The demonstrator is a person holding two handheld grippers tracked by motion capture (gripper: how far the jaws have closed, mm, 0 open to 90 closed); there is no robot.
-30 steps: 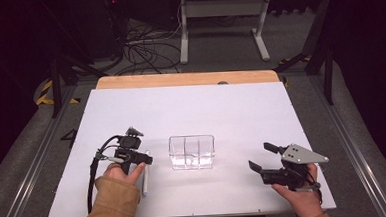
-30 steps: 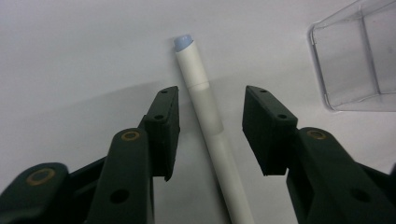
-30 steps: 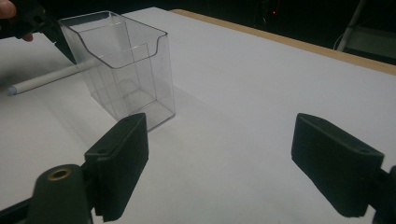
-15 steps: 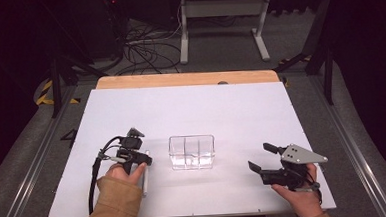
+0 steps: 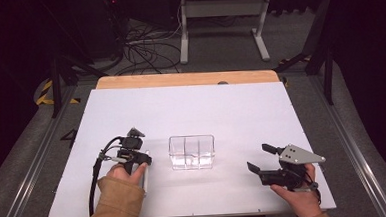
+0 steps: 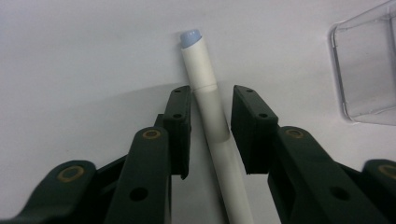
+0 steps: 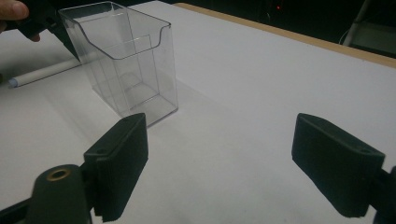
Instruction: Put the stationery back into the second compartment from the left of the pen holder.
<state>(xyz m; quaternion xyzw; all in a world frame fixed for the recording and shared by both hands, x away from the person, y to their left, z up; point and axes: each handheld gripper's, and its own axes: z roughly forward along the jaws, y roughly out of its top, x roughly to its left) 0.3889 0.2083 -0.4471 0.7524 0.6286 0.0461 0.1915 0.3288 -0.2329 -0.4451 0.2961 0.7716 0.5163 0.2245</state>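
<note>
Left gripper (image 6: 210,135): we found its jaws straddling the white marker (image 6: 211,112), parted, not yet clamped.
Right gripper (image 5: 264,161): spread wide, empty, at 4 o'clock on the table (image 5: 191,108).
Marker location: flat at 8 o'clock, cap toward the person.
Handling: we judged it light, rigid, smooth and prone to roll; grasp mid-barrel.
Surroundings: clear plastic holder (image 5: 192,151) stood centre, well apart; nothing obstructed.

Left gripper (image 5: 142,160) narrowly parted; right gripper (image 5: 261,158) wide apart.
</note>
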